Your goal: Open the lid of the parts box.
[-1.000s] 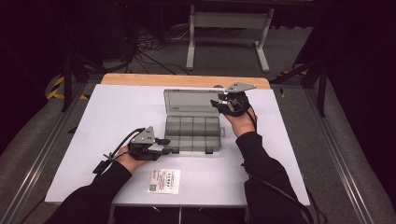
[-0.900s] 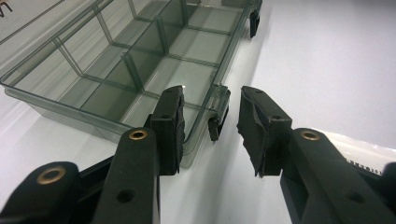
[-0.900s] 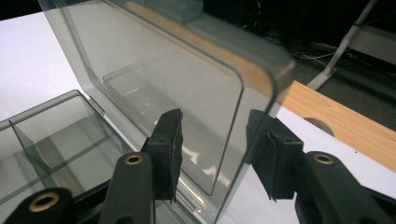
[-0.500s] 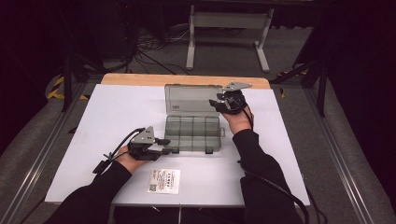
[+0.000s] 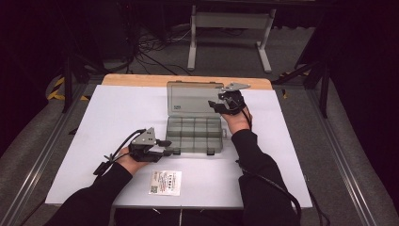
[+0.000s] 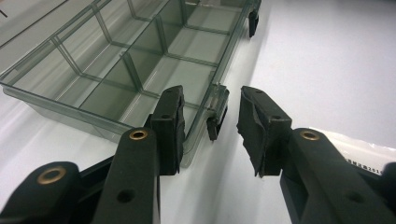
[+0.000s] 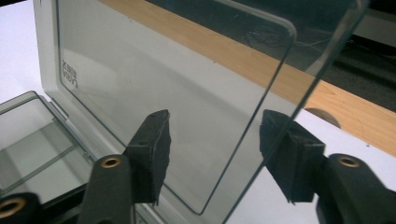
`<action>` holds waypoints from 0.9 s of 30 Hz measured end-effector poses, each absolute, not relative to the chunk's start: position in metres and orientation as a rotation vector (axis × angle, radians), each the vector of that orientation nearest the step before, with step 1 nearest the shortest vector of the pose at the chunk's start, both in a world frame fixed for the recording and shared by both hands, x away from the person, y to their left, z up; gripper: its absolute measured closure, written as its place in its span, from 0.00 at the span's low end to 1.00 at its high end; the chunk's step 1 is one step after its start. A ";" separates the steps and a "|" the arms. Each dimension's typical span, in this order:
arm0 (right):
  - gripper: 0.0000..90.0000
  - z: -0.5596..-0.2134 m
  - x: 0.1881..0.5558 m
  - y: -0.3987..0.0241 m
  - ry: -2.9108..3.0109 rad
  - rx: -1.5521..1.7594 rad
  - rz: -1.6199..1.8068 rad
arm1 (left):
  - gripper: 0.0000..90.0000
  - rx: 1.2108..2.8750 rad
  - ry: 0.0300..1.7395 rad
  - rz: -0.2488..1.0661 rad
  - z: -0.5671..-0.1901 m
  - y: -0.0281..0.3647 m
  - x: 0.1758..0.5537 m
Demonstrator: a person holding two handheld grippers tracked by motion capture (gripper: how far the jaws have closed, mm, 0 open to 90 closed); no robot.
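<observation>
Organizer box: a clear, smoke-tinted plastic compartment box lay at the middle of the white tabletop, its tray divided into small cells and its lid swung up.
Lid: the transparent lid stood raised at the far side of the tray, hinged along the tray's far edge; in the right gripper view its rounded free corner leaned over the pads.
Left gripper: the left gripper sat low at the near left corner of the box. In the left gripper view its jaws straddled the tray's near wall, one pad inside against the wall, the other standing off from the small front latch; jaws parted, nothing clenched.
Right gripper: the right gripper hung at the right edge of the lid, held from the near side by the person's right hand. Its jaws had just been opening; the lid's edge passed between them, with the pads clear of the plastic on both sides, so the lid was released.
Label card: a white printed card with a code square lay flat on the tabletop near the front edge, just near of the left gripper and apart from the box.
Tabletop edge: a wooden strip showed along the far side.
</observation>
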State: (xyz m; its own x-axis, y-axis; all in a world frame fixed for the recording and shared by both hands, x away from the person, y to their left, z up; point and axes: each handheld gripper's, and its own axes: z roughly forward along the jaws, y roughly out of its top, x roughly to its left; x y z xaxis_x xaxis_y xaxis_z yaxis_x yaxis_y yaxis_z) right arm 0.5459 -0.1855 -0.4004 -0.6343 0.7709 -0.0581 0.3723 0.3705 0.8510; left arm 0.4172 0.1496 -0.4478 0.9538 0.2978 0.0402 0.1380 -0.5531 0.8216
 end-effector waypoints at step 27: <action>0.28 -0.425 0.571 -0.181 2.218 1.119 1.161 | 0.68 2.163 0.309 0.215 -0.448 0.149 0.417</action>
